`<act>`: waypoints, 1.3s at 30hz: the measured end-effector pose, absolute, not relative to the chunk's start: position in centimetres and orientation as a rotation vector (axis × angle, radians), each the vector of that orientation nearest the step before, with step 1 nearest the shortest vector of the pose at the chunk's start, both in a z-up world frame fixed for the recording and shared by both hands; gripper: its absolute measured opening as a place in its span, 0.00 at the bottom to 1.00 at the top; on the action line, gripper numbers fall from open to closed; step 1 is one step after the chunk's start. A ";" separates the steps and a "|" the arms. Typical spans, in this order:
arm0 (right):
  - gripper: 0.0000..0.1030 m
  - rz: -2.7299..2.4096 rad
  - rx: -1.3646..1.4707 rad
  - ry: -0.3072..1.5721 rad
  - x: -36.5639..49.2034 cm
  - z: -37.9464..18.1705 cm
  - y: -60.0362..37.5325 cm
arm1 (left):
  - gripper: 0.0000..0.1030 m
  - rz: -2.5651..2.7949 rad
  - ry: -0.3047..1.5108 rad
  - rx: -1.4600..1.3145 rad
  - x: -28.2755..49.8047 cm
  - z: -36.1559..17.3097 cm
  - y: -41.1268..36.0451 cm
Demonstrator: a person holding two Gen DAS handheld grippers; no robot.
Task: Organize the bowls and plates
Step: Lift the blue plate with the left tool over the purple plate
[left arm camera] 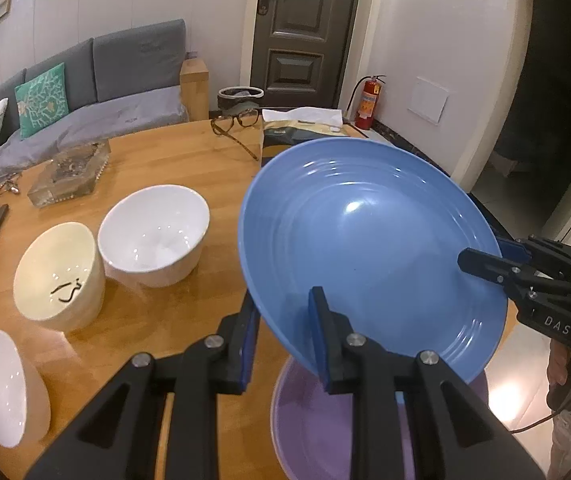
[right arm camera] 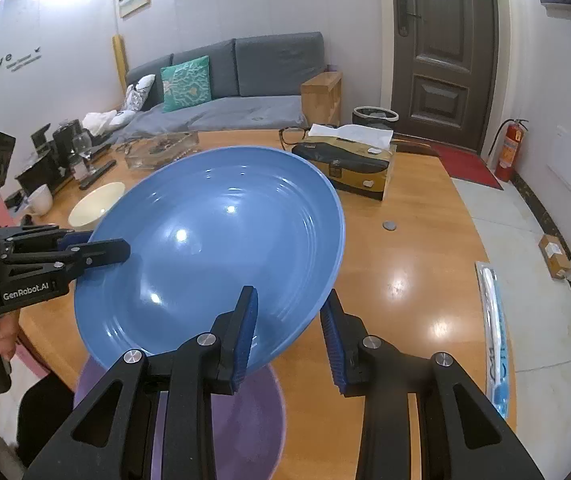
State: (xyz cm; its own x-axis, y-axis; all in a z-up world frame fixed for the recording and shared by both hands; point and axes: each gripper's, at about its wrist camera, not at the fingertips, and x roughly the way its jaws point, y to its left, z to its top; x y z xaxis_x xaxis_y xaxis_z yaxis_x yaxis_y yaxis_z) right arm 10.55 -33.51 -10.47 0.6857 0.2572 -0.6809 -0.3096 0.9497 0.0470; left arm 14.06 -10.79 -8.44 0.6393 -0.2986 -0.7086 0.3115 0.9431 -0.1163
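Left gripper (left arm camera: 285, 332) and right gripper (right arm camera: 289, 332), jaws narrowed, each clamp opposite rims of the tilted blue plate (left arm camera: 369, 248), held above the purple plate (left arm camera: 325, 420) on the wooden table (left arm camera: 173, 168). Beyond lie three bowls: white (left arm camera: 1, 388), cream (left arm camera: 59, 276), white (left arm camera: 155, 234).

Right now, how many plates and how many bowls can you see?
Plates: 2, the blue plate held up by both grippers and the purple plate on the table under it.
Bowls: 3, two white and one cream.
Total: 5
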 end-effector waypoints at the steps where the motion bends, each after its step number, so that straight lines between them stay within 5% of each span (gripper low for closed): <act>1: 0.27 0.317 -0.072 0.749 10.1 -10.3 -33.4 | 0.21 -0.349 0.804 0.019 13.7 -8.4 -10.7; 39: 0.27 0.320 -0.044 0.889 1.5 -15.1 -32.2 | 0.21 -0.396 0.920 0.070 6.4 -13.2 -10.0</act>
